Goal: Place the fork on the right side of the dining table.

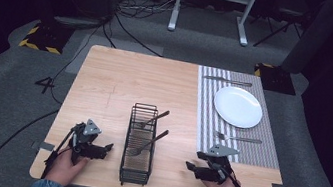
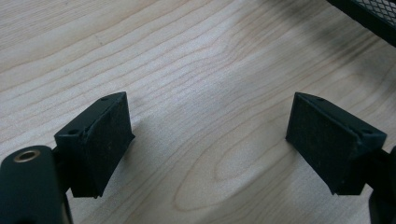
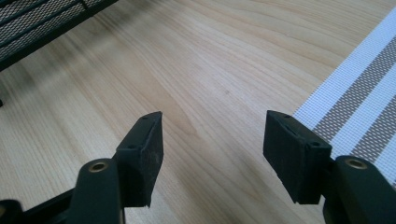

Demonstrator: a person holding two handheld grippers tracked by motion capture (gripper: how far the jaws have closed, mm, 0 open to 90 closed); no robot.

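A black wire basket (image 1: 139, 145) stands near the front middle of the wooden table (image 1: 116, 80) with two forks in it — one fork (image 1: 154, 118) toward the back, another fork (image 1: 146, 145) in front of it, both leaning with handles up to the right. The left gripper (image 1: 106, 149) rests on the table just left of the basket, jaws spread wide with only bare wood between them. The right gripper (image 1: 190, 167) sits to the basket's right, jaws likewise apart and holding nothing. On the striped mat (image 1: 210, 125) lie a white plate (image 1: 238, 107), a third fork (image 1: 238, 138) in front of it, and behind it what looks like a knife (image 1: 227, 80) — too small to be sure.
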